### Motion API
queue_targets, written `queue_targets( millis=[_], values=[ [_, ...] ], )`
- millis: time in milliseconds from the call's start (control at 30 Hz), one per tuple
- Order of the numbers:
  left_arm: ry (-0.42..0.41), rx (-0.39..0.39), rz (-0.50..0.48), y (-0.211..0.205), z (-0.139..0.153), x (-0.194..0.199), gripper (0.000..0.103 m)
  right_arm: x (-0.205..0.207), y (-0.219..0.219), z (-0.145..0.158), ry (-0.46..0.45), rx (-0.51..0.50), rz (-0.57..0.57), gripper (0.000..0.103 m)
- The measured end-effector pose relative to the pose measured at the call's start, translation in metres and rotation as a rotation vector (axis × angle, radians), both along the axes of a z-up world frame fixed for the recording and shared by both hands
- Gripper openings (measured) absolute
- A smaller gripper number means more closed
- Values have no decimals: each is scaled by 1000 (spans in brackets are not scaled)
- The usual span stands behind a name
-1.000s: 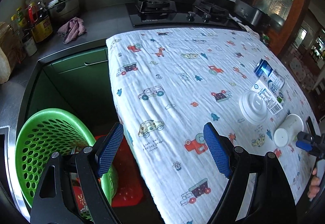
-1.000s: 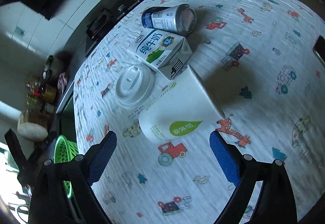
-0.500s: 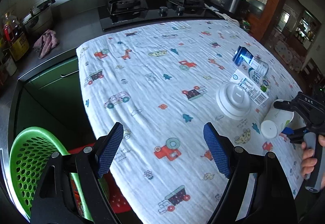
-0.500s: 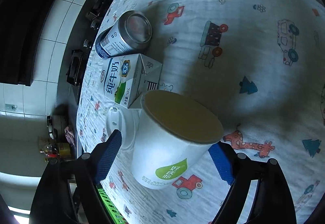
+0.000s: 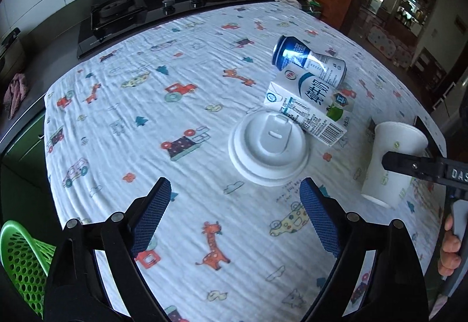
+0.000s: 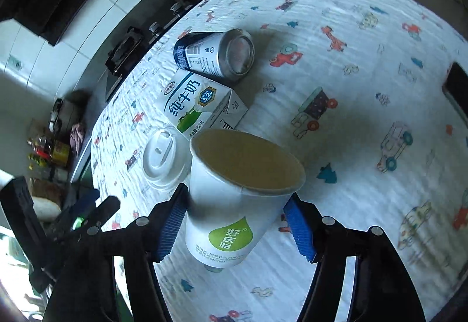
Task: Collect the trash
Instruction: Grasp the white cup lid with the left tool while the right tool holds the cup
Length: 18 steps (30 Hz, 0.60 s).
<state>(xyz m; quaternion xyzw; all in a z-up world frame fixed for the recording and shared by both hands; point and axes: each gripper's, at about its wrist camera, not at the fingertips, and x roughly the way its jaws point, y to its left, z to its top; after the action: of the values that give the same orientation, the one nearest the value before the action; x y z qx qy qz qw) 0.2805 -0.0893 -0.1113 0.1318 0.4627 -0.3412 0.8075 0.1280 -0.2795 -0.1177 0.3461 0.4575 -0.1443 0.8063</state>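
Landmark: flat white plastic cup lid (image 5: 268,150), lying on a white cotton tablecloth printed with cartoon cars and giraffes (image 5: 163,105).
Milk carton: white, green and blue paper carton (image 5: 307,107) on its side, just beyond the lid and to its right, one corner touching or overlapping the lid's rim.
Drink can: blue and silver metal can (image 5: 308,62) on its side, beyond the carton as seen from the lid, lying against it.
Paper cup: white paper cup with a green leaf logo (image 6: 234,205), to the right of the lid and apart from it, tilted, brown inside.
Right gripper: black frame with blue ribbed pads (image 6: 235,227); its jaws have just been closing and both pads now press the cup's sides. Whether the cup's base touches the cloth cannot be told.
Left gripper: black frame with blue ribbed pads (image 5: 234,219), on the near side of the lid and above the cloth; its jaws have just been opening and stand wide with nothing between them.
Hand: fingertips of the person's hand (image 5: 449,249) on the right gripper's handle, far right of the lid.
Basket: green perforated plastic basket (image 5: 20,254), below the table's edge, well to the left of the lid.
Hob: black gas hob with two burners (image 5: 117,12), beyond the table's far edge from the lid.
Rag: pink crumpled cloth (image 5: 14,91) on the dark counter, far left of the lid.
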Motion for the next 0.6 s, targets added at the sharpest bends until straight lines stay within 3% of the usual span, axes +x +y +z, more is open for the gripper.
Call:
queue_targets(
  millis=[300, 600],
  values=[
    [14, 13, -29, -47, -21, 11, 91, -24, -9, 12, -2, -103, 92, 63],
    [17, 27, -16, -67, -33, 19, 91, -30, -18, 11, -4, -117, 113, 63]
  ],
)
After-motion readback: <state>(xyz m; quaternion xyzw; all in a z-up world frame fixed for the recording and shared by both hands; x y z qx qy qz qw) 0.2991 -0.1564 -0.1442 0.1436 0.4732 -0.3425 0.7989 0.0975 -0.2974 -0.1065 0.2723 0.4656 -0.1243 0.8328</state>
